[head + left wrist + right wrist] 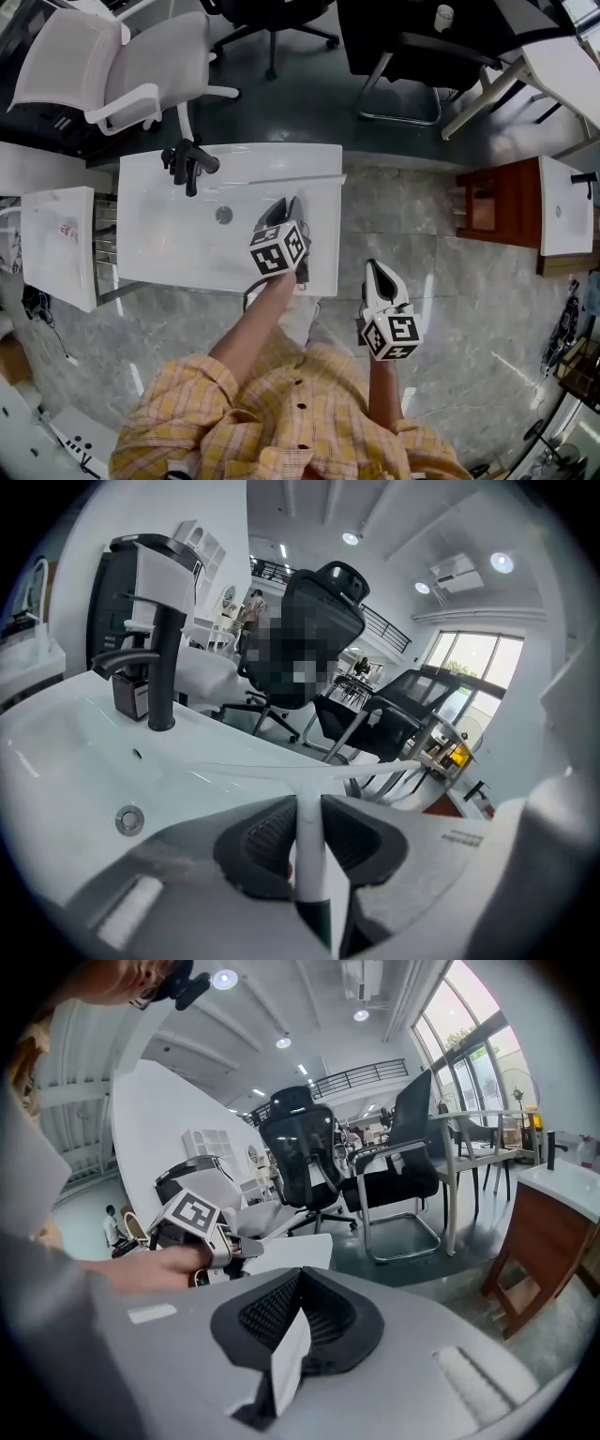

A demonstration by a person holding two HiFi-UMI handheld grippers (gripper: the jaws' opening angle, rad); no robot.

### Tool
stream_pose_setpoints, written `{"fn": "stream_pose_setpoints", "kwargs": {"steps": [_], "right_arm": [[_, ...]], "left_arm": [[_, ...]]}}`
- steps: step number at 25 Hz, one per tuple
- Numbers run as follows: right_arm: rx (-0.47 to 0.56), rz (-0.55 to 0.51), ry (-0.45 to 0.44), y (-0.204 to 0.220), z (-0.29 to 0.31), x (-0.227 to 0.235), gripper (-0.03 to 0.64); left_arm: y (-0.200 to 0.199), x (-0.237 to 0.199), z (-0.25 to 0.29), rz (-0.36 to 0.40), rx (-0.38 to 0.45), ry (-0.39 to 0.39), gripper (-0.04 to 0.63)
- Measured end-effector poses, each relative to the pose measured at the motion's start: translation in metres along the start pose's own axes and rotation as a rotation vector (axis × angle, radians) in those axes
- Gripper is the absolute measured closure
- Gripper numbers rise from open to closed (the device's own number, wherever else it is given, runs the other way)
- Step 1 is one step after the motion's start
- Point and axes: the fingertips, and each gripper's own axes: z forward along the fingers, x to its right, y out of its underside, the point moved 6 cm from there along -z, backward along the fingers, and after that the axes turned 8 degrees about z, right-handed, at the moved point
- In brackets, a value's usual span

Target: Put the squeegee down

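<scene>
My left gripper [286, 206] is over the right part of a white sink [169, 244] and is shut on the squeegee [309, 178]. In the left gripper view the pads [267, 832] clamp the white handle [307, 846], which turns dark green lower down. The thin pale blade [272, 772] runs crosswise just beyond the tips, above the basin. My right gripper [377, 272] hangs over the floor to the right of the sink, its jaws together with nothing in them [300, 1277]. The right gripper view shows the left gripper's marker cube [192, 1218] at left.
A black faucet [187, 164] stands at the sink's back left, the drain [223, 215] near its middle. Another white basin [56, 244] sits to the left and a brown cabinet [506, 202] to the right. Office chairs [141, 66] stand beyond the sink.
</scene>
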Motion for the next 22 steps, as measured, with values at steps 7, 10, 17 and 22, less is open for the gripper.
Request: {"fn": "stream_pose_setpoints", "kwargs": {"steps": [7,10,17,22], "right_arm": [[-0.025,0.017,0.002,0.003,0.012,0.006,0.617],[-0.029,0.024,0.011,0.003,0.014,0.01,0.617],[-0.037,0.042,0.018,0.006,0.02,0.012,0.617],[-0.046,0.04,0.028,0.008,0.022,0.015,0.617]], "left_arm": [[0.001,0.001,0.03,0.011,-0.041,-0.037,0.508],[-0.002,0.001,0.041,0.001,-0.05,-0.047,0.508],[-0.003,-0.001,0.064,-0.007,-0.065,-0.059,0.508],[0.002,-0.002,0.077,-0.018,-0.081,-0.047,0.508]]}}
